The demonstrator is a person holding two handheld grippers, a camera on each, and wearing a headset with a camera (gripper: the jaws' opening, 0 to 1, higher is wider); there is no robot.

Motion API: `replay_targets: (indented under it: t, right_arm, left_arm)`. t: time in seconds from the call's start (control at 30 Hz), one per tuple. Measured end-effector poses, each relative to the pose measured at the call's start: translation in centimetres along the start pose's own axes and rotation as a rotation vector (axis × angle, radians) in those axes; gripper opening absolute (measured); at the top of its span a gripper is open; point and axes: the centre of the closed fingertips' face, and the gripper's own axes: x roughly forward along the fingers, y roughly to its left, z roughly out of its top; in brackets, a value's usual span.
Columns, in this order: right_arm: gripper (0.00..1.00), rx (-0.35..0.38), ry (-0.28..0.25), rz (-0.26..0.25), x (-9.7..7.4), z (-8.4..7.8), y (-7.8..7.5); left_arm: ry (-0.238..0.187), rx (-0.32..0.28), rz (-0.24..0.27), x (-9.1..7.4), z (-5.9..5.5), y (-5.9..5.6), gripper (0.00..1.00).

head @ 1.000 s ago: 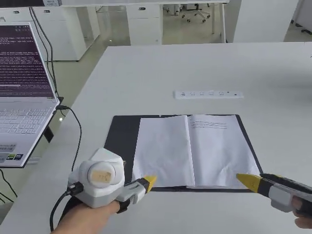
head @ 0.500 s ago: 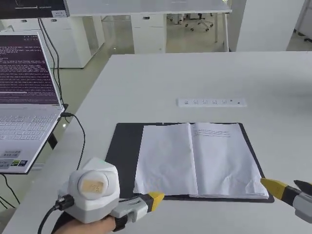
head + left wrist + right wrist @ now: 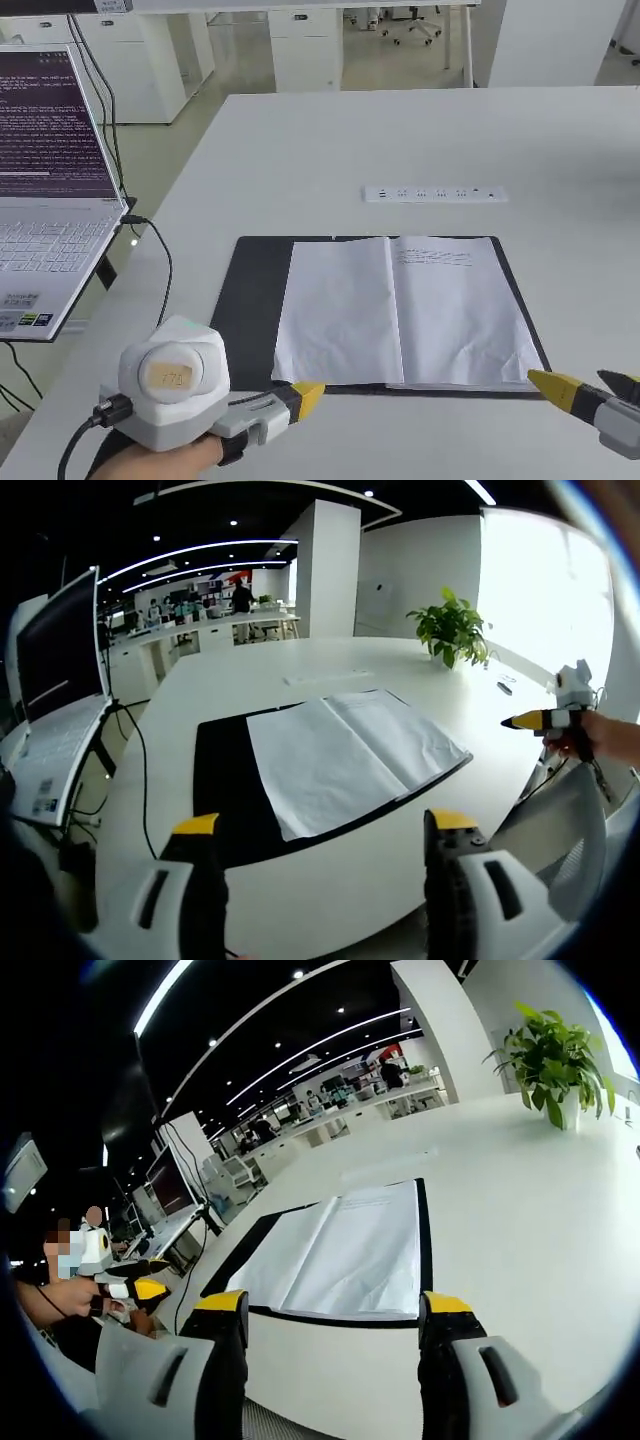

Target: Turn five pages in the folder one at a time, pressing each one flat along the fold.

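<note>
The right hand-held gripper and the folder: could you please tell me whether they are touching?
Apart. The left gripper view shows the right hand-held gripper beside the folder, with bare table between them.

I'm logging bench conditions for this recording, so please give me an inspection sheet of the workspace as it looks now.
Surface: white table.
Job's things: black folder lying open, white pages spread flat either side of the fold.
Clutter: white power strip beyond the folder; open laptop at the left, screen lit.
Grippers: left claw open by the folder's near left corner; right claw open by its near right corner; both hold nothing.
Cables: black cable trailing from the laptop past the table's left edge.
Surroundings: open office with white desks; potted plant on the table.
</note>
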Motion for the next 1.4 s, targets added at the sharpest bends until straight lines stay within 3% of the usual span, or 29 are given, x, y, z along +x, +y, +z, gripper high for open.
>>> replay_targets:
  t: [0.13, 0.27, 0.47, 0.63, 1.0, 1.23, 1.4]
  right_arm:
    - [0.68, 0.011, -0.011, 0.004, 0.3, 0.3, -0.2]
    - [0.68, 0.027, -0.021, 0.003, 0.5, 0.5, -0.6]
    - [0.68, 0.043, -0.011, 0.006, 0.9, 0.0, -1.0]
    - [0.67, 0.046, 0.009, 0.015, 1.4, -0.5, -1.1]
    - [0.66, 0.077, 0.034, 0.025, 2.6, -1.8, -1.8]
    - [0.65, 0.096, 0.033, 0.028, 3.2, -2.1, -1.9]
    - [0.64, 0.100, 0.034, 0.026, 3.3, -2.2, -2.3]
  left_arm:
    - [-0.002, 0.001, 0.000, 0.3, 0.1, -0.1, 0.81]
    - [-0.014, 0.025, -0.007, 0.9, 1.0, -0.5, 0.81]
    - [-0.007, 0.050, -0.034, 2.9, 1.8, -1.5, 0.80]
    - [0.017, 0.088, -0.082, 5.6, 1.8, -3.5, 0.77]
    - [0.066, 0.205, -0.222, 12.3, 1.8, -10.2, 0.75]
    - [0.069, 0.247, -0.278, 15.7, 1.6, -13.4, 0.72]
    - [0.077, 0.263, -0.298, 17.5, 1.3, -15.1, 0.70]
